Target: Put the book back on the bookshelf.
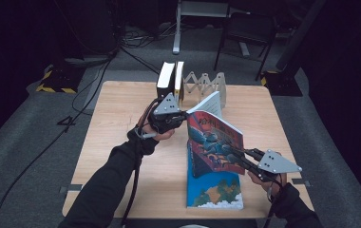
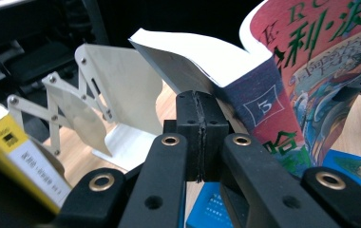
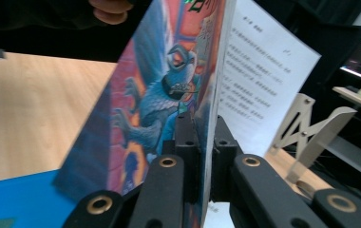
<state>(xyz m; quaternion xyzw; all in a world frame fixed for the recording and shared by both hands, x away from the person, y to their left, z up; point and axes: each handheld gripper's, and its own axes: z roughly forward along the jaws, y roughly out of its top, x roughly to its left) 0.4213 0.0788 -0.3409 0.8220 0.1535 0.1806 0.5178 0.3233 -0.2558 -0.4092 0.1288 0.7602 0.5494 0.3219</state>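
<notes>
Square light-wood table (image 1: 121, 142) carrying everything, with floor and dark room around. At far edge, pale folding accordion-style book rack (image 1: 207, 85) standing half extended, two thick upright books (image 1: 170, 80) already parked at its left end, probably kept upright by leaning there; likely destination for more. Near front right, flat blue-covered book (image 1: 214, 192) lying face up, apparently waiting its turn. Above it, thick paperback with red-and-blue illustrated cover (image 1: 215, 142), raised off table and tilted, spine toward left, front cover swung partly open so a printed page (image 3: 259, 71) shows behind it. Held at two places, likely to steady a floppy volume while standing it up for rack. Left gripper (image 1: 181, 115) at upper left corner of paperback; seen in left gripper view as black jaws pressed together, pads meeting just under spine corner (image 2: 257, 109), seemingly nipping lower edge there, exact bite hidden. Right gripper (image 1: 239, 154) coming from lower right, jaws closed thin on front cover alone (image 3: 169, 95), cover passing upright between pads, page block left free beyond. Paperback thus directly ahead of both grippers, between them, well clear of rack.
</notes>
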